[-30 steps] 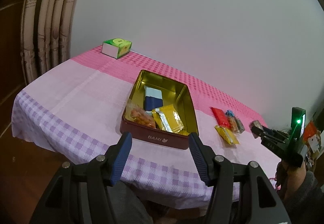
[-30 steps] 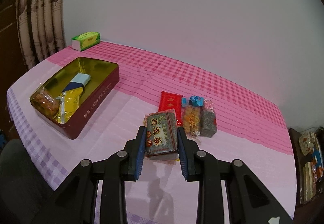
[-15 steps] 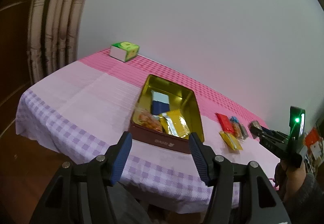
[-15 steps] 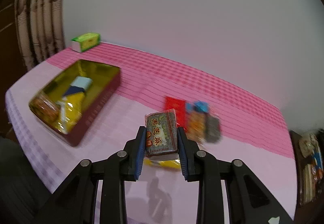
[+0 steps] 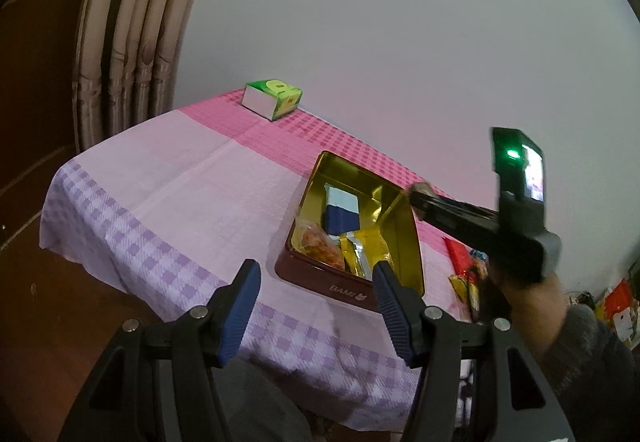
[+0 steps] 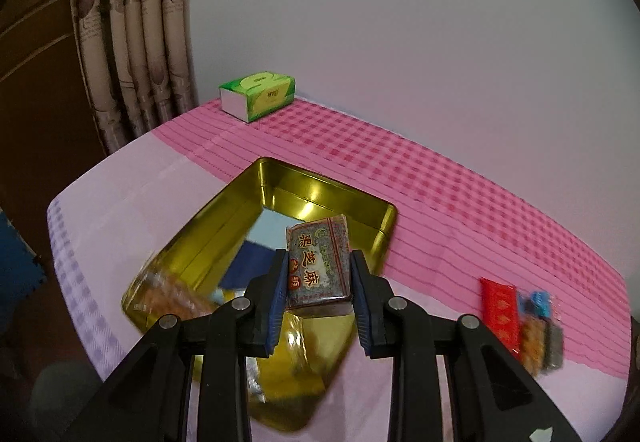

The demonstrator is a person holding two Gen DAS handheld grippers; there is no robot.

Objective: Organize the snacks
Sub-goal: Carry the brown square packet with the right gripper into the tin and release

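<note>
The right gripper (image 6: 318, 274) pinched a dark snack bar (image 6: 318, 262) printed with red and gold characters, its blue pads pressed against the bar's two long sides. The bar hung above the open tin (image 6: 280, 178), over the tin's gold-lined inside and near its far right corner. Inside the tin lay a blue and white packet (image 6: 256, 254), an orange snack bag (image 5: 320, 246) and a gold foil pack (image 5: 362, 248). The left gripper (image 5: 316, 296) stood spread with nothing between its pads, near the tin's front wall. To the right of the tin, on the pink tablecloth (image 6: 420, 178), a red packet (image 6: 498, 308) lay beside a few more small snacks (image 6: 540, 334). A green tissue box (image 6: 258, 94) sat well behind the tin, at the table's far left corner by the curtain (image 6: 132, 42).
</note>
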